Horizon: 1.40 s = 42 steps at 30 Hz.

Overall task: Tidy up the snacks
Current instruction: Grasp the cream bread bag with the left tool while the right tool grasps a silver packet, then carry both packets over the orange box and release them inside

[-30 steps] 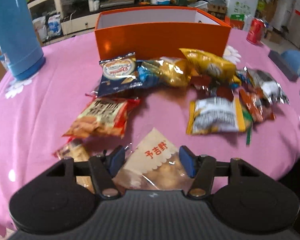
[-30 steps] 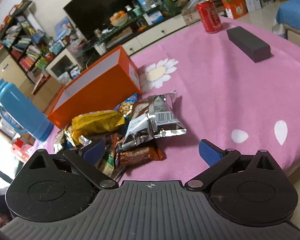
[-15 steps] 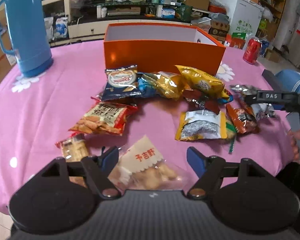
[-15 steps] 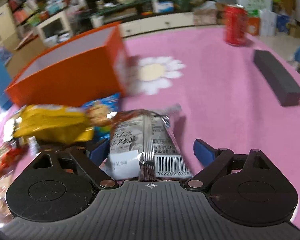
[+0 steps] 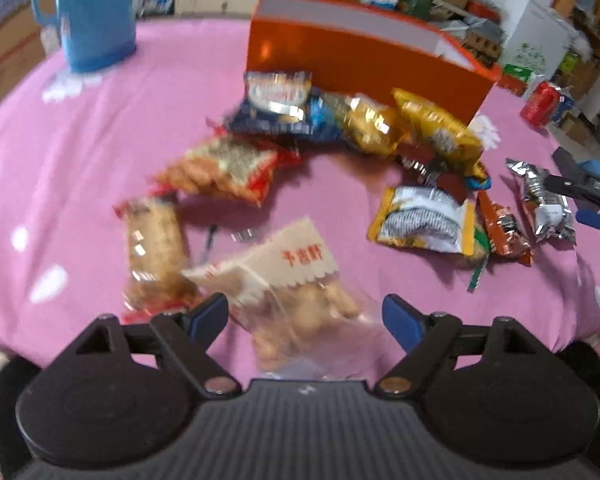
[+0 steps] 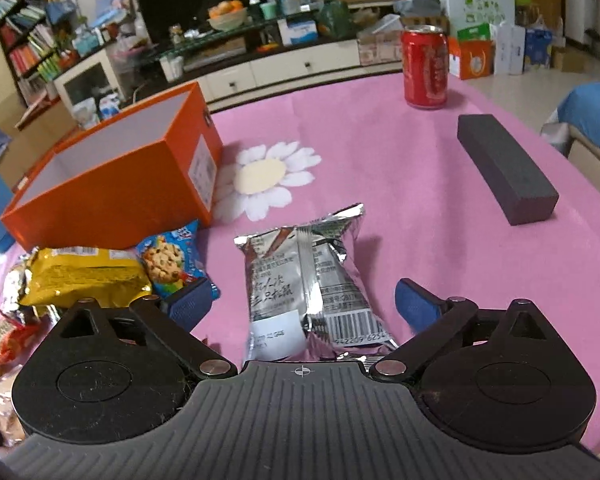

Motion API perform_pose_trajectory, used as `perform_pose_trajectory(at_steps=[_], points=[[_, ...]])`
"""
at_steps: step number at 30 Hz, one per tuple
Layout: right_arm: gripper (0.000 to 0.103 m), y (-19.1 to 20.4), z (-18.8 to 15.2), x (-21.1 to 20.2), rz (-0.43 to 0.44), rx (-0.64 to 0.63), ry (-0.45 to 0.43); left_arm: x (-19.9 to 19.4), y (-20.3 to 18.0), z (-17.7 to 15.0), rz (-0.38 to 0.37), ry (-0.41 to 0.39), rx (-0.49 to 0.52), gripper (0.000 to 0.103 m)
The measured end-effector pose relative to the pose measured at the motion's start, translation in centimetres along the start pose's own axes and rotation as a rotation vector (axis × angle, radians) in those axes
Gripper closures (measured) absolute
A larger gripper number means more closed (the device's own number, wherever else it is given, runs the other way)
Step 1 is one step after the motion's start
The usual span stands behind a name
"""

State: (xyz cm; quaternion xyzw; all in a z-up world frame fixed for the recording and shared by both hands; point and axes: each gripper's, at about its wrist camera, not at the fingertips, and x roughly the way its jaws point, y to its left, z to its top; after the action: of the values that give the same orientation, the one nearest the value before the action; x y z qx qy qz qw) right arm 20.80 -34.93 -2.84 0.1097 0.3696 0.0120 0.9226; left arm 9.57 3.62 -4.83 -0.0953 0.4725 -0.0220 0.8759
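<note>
An open orange box (image 5: 364,56) stands on the pink tablecloth (image 5: 100,140); it also shows in the right wrist view (image 6: 112,184). Several snack packets lie in front of it. My left gripper (image 5: 306,318) is open, its jaws on either side of a clear bag of biscuits (image 5: 296,284) with a cream label. My right gripper (image 6: 302,306) is open around a silver foil packet (image 6: 308,284) that lies flat on the cloth; this packet (image 5: 544,204) and the right gripper (image 5: 588,196) also show at the right of the left wrist view.
A blue thermos (image 5: 88,12) stands at the back left. A red can (image 6: 425,68) and a dark grey block (image 6: 506,168) lie to the right. A yellow packet (image 6: 84,276) and a cookie packet (image 6: 170,260) lie left of my right gripper.
My left gripper has pulled back and turned a little; the clear bag still lies between its open jaws. My right gripper has swung onto the silver packet and now straddles it.
</note>
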Motion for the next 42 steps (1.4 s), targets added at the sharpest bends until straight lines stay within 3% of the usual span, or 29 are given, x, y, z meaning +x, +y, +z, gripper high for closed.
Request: perform_pose_trajectory(at_steps=[3, 7, 10, 12, 17, 22, 30, 33, 35, 36, 37, 39, 42], points=[[0.020, 0.0, -0.6, -0.5, 0.010, 0.007, 0.004, 0.7, -0.5, -0.4, 0.007, -0.006, 0.027, 0.021], [0.019, -0.3, -1.6, -0.4, 0.014, 0.020, 0.028, 2.2, -1.7, 0.4, 0.004, -0.017, 0.254, 0.022], [0.019, -0.4, -1.9, -0.3, 0.011, 0.031, 0.041, 3.3, -1.6, 1.1, -0.018, 0.008, 0.334, 0.020], [0.019, -0.4, -2.0, -0.6, 0.014, 0.029, 0.038, 3.1, -1.2, 1.4, -0.024, 0.020, 0.307, 0.019], [0.017, -0.4, -1.4, -0.3, 0.003, 0.003, 0.014, 2.1, -0.5, 1.8, -0.005, -0.030, 0.125, 0.014], [0.017, -0.2, -0.4, 1.5, -0.005, -0.011, 0.012, 4.6, -1.0, 2.9, 0.058, 0.002, 0.019, 0.012], [0.017, 0.3, -0.9, 4.3, -0.013, -0.035, 0.072, 4.5, -1.6, 1.8, 0.118, -0.016, 0.085, 0.015], [0.016, 0.8, -1.0, 4.7, -0.040, -0.081, 0.059, 4.1, -1.6, 1.2, 0.131, -0.036, 0.118, 0.027], [0.027, 1.1, -1.1, 4.9, -0.060, -0.113, 0.046, 3.8, -1.5, 1.3, 0.121, -0.039, 0.117, 0.036], [0.051, 1.1, -1.1, 4.6, -0.075, -0.128, 0.034, 3.7, -1.3, 1.5, 0.115, -0.034, 0.112, 0.040], [0.060, 0.9, -1.1, 4.2, -0.064, -0.128, 0.029, 3.6, -1.0, 1.7, 0.103, -0.026, 0.101, 0.041], [0.061, 0.0, -1.1, 3.3, -0.022, -0.072, 0.038, 3.2, -0.3, 1.8, 0.076, -0.015, 0.071, 0.042], [0.061, -0.5, -1.7, 1.2, -0.040, -0.068, 0.018, 1.9, 0.5, 1.9, 0.057, -0.026, 0.048, 0.042]])
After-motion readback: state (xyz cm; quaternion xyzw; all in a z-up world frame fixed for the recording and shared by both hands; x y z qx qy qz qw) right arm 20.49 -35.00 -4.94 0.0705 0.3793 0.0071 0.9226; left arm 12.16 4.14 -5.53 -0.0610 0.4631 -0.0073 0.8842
